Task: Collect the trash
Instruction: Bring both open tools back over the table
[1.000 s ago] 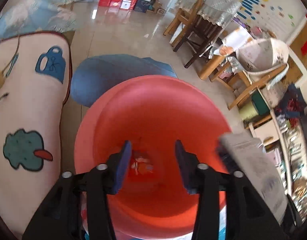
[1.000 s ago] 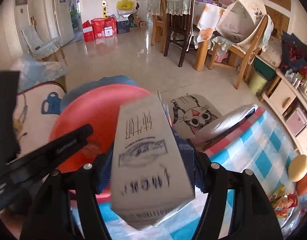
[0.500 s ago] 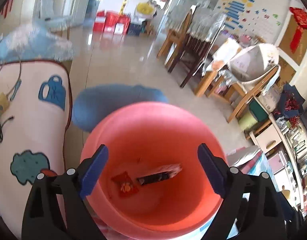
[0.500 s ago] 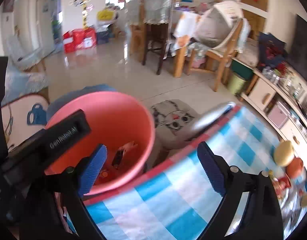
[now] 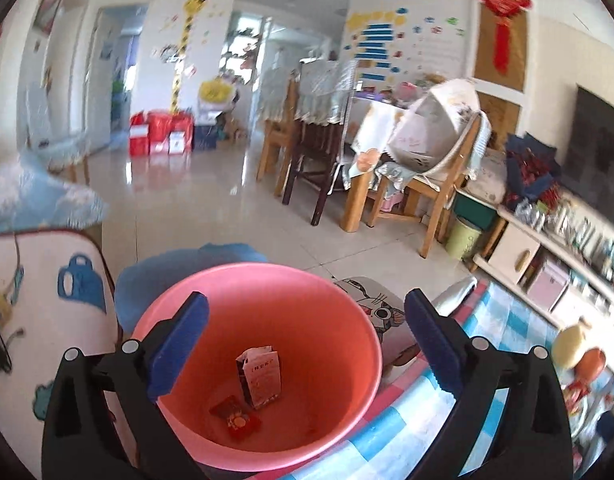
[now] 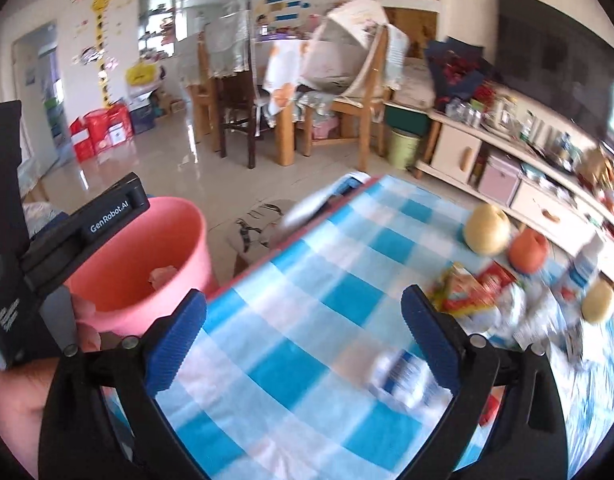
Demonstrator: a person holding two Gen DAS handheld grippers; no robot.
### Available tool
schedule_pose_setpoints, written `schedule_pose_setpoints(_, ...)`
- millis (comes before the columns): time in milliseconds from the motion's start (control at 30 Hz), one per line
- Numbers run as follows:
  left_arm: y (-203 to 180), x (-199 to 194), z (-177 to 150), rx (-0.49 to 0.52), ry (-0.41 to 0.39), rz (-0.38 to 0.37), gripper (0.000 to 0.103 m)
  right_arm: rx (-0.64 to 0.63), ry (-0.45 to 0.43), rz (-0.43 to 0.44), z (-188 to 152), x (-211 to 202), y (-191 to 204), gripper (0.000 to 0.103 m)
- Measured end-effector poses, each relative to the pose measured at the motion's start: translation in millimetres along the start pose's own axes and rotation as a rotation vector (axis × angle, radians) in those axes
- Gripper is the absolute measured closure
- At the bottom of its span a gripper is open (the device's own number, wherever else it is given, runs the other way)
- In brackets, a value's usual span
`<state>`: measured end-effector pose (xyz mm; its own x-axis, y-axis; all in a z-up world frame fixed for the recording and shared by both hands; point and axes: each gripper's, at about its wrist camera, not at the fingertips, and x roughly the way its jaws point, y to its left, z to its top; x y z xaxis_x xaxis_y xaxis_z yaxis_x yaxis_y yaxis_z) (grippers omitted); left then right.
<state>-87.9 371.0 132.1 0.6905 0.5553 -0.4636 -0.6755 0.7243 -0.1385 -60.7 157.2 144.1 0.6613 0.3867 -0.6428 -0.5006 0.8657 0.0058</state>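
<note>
The worktop (image 6: 291, 344), covered in a blue and white checked cloth, fills the lower part of the right wrist view. A pink bucket (image 5: 349, 326) stands against its edge, seen from above in the left wrist view. Left tool (image 5: 305, 346): jaws spread wide, nothing between them, positioned over the bucket mouth. Right tool (image 6: 303, 342): jaws likewise wide and empty, positioned over the cloth. Inside the bucket, a small carton (image 5: 259, 376) stands tilted on the bottom, with a red wrapper (image 5: 235, 416) lying just beside it. On the worktop, a heap of crumpled wrappers (image 6: 483, 292) lies toward the far right, near two pale pears (image 6: 487, 228) and a red-orange fruit (image 6: 529, 250). A blurred blue and white packet (image 6: 403, 376) lies near the right tool's right finger.
</note>
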Motion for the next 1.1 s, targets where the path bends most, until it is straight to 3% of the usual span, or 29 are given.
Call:
schedule_pose_setpoints(567,-73.9,-47.8,-27.6,0.258,-0.077,-0.207,0.006,0.128,-0.044,-0.089,-53.0,-57.8,-96.0,0.004)
schedule_pose_setpoints(700,-87.4,-49.7,-34.8,0.293,-0.052,-0.265,0.006,0.156,-0.059,-0.101,-61.7,-66.5,-114.8,0.004)
schedule_pose_setpoints(1100,-131.7,-49.3,-61.3,0.428,0.067,-0.310,0.006,0.250,-0.063,-0.115,-81.3,-77.8,-174.2,0.004)
